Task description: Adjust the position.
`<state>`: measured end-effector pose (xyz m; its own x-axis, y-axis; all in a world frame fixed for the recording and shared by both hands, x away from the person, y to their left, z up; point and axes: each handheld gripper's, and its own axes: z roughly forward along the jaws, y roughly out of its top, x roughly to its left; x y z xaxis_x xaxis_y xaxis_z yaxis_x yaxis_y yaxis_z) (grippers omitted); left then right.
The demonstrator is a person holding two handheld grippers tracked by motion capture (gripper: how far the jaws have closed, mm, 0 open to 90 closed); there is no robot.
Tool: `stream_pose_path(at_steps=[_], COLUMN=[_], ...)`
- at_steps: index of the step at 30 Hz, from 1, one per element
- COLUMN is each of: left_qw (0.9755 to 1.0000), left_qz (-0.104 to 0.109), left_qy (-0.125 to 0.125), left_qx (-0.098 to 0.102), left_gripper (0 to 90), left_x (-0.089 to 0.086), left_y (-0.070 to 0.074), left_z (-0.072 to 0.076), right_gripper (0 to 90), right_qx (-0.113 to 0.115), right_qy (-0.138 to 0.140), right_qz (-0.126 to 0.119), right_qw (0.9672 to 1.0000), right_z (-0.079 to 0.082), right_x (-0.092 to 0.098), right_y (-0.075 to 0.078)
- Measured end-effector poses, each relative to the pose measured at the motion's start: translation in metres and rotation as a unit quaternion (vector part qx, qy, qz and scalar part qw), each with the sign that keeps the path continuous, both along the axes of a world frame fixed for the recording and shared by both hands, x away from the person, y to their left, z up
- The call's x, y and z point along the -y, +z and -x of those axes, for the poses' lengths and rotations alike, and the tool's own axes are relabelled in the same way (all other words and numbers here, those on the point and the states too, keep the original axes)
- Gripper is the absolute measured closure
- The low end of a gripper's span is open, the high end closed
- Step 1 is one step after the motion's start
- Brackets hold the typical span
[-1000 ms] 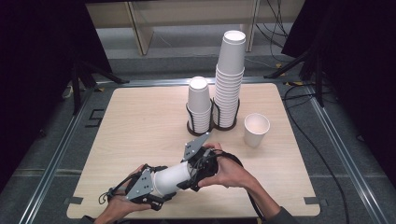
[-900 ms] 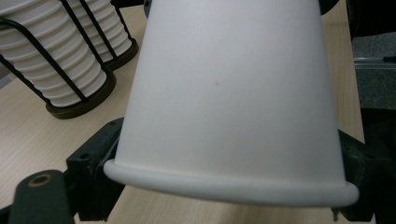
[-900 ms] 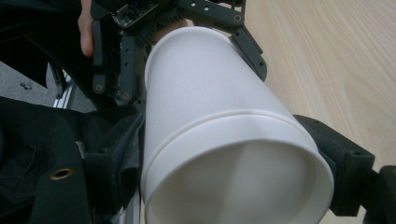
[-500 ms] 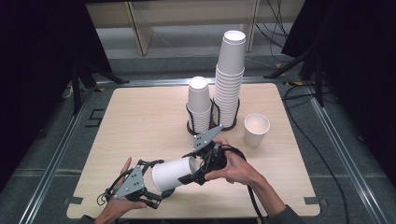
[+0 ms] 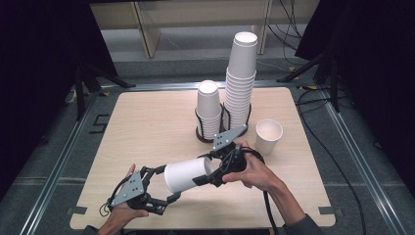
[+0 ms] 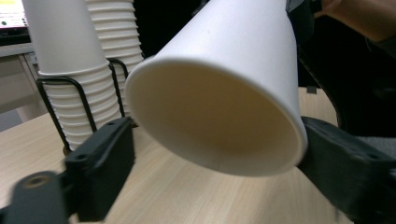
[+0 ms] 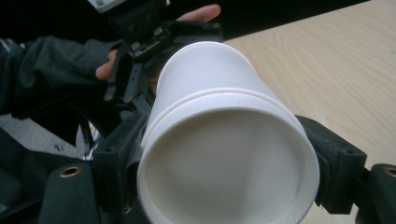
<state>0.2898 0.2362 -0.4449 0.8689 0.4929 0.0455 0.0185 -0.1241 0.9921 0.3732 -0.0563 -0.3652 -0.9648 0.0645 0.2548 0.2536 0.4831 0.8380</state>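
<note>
Two nested white paper cups [image 5: 188, 174] hang level above the table's near edge, bridged between my two grippers. In the right gripper view the open mouth [image 7: 224, 154] faces the camera, and a second rim shows farther along the wall. My right gripper [image 5: 208, 171] [image 7: 226, 161] is shut on the mouth end, one jaw on each side. My left gripper [image 5: 164, 185] [image 6: 219, 158] has just been closing its jaws. They now press on the other end of the cups [image 6: 224, 93]. A hand holds each gripper.
Behind the grippers a tall cup stack [image 5: 241, 83] and a shorter one [image 5: 208, 110] stand in black wire holders. A single upright cup [image 5: 268, 136] sits to their right. The wooden table [image 5: 142, 127] has bare room on its left half.
My right gripper has drawn to the right and slightly up with its end of the cups. The left jaws spread wide half a second ago and have come back onto the cups.
</note>
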Motion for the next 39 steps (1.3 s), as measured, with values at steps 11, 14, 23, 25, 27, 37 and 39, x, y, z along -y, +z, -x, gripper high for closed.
stream_pose_path(at_steps=[11, 14, 23, 25, 27, 37, 39], left_qw=[0.9996, 0.9994, 0.9996, 0.9996, 0.9997, 0.9998, 0.9998], left_qz=[0.018, 0.018, 0.02, 0.023, 0.016, 0.017, 0.015], left_qy=[0.002, 0.003, 0.005, 0.005, 0.001, -0.006, -0.007], left_qx=[-0.02, -0.028, -0.021, -0.016, -0.017, 0.006, 0.003], left_gripper=[14.1, 12.9, 0.0, 0.0, 0.0, 0.0, 0.6], left_x=[-0.001, 0.001, 0.003, 0.004, 0.004, 0.003, 0.003], left_y=[-0.001, -0.001, 0.0, 0.001, 0.001, 0.0, 0.0], left_z=[-0.004, -0.004, -0.003, -0.002, -0.002, 0.0, 0.001], right_gripper=[24.7, 24.7, 24.7, 24.7, 24.7, 24.7, 24.7], right_qx=[-0.017, -0.03, -0.045, -0.048, -0.057, -0.07, -0.064], right_qy=[-0.002, 0.005, 0.026, 0.031, 0.032, 0.042, 0.044], right_qz=[-0.052, -0.056, -0.057, -0.06, -0.063, -0.057, -0.06], right_qw=[0.9985, 0.998, 0.9971, 0.9966, 0.9959, 0.9951, 0.9952], right_z=[-0.006, -0.005, -0.003, -0.002, -0.001, -0.002, -0.004], right_x=[0.006, 0.001, -0.011, -0.012, -0.014, -0.021, -0.022], right_y=[0.001, -0.002, -0.01, -0.011, -0.012, -0.022, -0.024])
